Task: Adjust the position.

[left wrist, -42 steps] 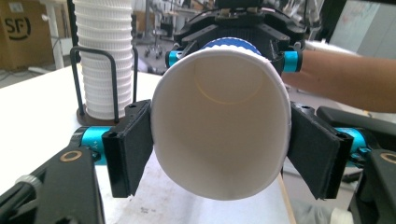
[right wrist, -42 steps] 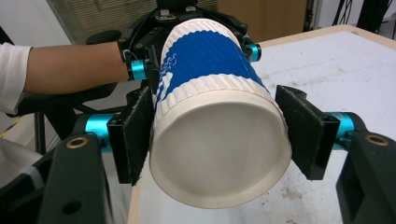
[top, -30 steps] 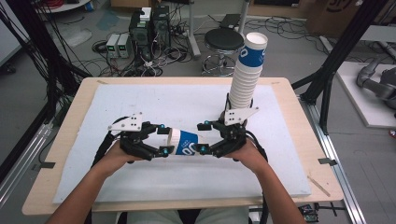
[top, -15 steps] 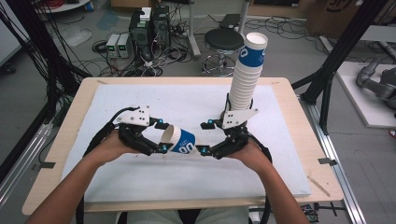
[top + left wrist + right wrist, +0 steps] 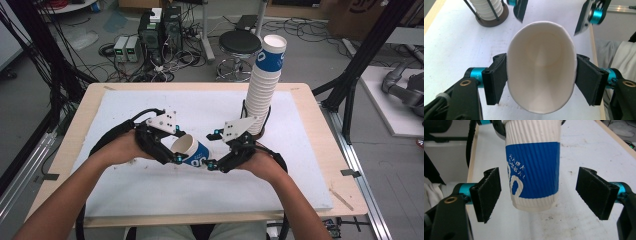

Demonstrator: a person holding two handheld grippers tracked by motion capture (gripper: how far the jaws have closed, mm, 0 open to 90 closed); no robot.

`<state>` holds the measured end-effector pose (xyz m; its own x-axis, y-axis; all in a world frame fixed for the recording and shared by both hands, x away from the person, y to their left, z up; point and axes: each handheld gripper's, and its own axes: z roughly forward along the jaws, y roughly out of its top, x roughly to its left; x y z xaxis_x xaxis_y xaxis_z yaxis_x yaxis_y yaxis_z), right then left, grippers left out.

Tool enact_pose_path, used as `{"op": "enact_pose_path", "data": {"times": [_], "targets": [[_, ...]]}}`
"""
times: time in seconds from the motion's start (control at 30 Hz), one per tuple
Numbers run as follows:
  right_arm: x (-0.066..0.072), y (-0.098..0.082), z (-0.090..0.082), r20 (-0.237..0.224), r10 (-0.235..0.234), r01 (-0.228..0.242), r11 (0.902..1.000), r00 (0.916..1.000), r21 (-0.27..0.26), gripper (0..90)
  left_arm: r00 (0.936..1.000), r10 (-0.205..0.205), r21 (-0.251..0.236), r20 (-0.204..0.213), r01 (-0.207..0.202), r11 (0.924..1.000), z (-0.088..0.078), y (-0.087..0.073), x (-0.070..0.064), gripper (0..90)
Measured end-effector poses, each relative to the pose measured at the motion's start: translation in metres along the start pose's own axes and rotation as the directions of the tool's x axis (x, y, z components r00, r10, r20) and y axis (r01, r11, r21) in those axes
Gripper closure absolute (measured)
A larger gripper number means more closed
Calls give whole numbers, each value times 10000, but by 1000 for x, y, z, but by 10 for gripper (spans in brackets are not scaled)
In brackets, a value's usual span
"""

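A ribbed white paper cup (image 5: pixel 194 152) with a blue band hangs tilted above the white mat, its mouth up and to the left. My left gripper (image 5: pixel 176 150) is shut on its rim, and in the left gripper view the pads (image 5: pixel 496 80) squeeze the cup (image 5: pixel 541 72) into an oval. My right gripper (image 5: pixel 215 162) is open. In the right gripper view its pads (image 5: pixel 489 192) stand on either side of the cup's base (image 5: pixel 534 202) with a gap on each side.
A tall stack of the same cups (image 5: pixel 265 82) stands in a dark wire holder (image 5: pixel 489 12) at the mat's far right, just behind the right hand. The white mat (image 5: pixel 125 185) covers most of the wooden table (image 5: pixel 70 145).
My left hand has risen with the cup, tipping its rim end upward. The right gripper has stayed nearly in place around the base.
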<state>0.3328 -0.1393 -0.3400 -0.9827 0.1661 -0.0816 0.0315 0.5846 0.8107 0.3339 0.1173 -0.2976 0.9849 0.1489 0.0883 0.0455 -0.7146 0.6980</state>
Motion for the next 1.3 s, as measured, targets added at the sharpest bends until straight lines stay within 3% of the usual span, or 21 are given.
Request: {"op": "enact_pose_path", "data": {"times": [0.27,0.6,0.7,0.9,1.0,1.07,1.1,1.13,1.17,1.2,1.23,1.27,1.3], "targets": [[2,8,19,-223,-327,339,9979,9992,559,207,9998,138,496,134,-145,9987,7,10,-3,304],[3,10,32,-371,-412,440,9960,9985,780,209,9993,175,1015,324,-207,9946,13,15,-3,298],[4,9,34,-540,-383,436,9940,9978,998,294,9993,133,1033,338,-168,9945,14,16,-4,289],[4,8,36,-690,-316,392,9930,9971,1113,300,9993,44,935,370,-78,9956,16,15,-5,264],[3,7,35,-700,-269,338,9945,9972,988,295,9991,-109,629,414,83,9980,15,13,-4,241],[3,6,34,-656,-250,309,9953,9975,914,294,9986,-270,227,453,260,9994,13,12,-3,233],[2,4,33,-658,-161,217,9961,9977,853,294,9970,-603,-307,494,619,9976,11,9,-1,215],[1,3,32,-672,-105,158,9968,9977,786,294,9970,-603,-307,494,619,9976,11,9,-1,212],[1,1,31,-666,-16,64,9974,9978,719,293,9965,-690,-621,462,718,9955,9,8,-1,212],[0,-1,30,-640,99,-59,9980,9979,629,293,9966,-720,-960,396,755,9925,6,6,0,212],[-1,-4,29,-573,186,-154,9984,9982,552,293,9954,-915,-1797,275,949,9791,0,0,0,211],[-2,-6,27,-539,319,-295,9986,9980,446,292,9942,-1048,-2233,228,1073,9688,-4,-3,1,210],[-3,-9,25,-483,437,-422,9986,9979,314,292,9942,-1048,-2233,228,1073,9688,-4,-3,1,206]]}}
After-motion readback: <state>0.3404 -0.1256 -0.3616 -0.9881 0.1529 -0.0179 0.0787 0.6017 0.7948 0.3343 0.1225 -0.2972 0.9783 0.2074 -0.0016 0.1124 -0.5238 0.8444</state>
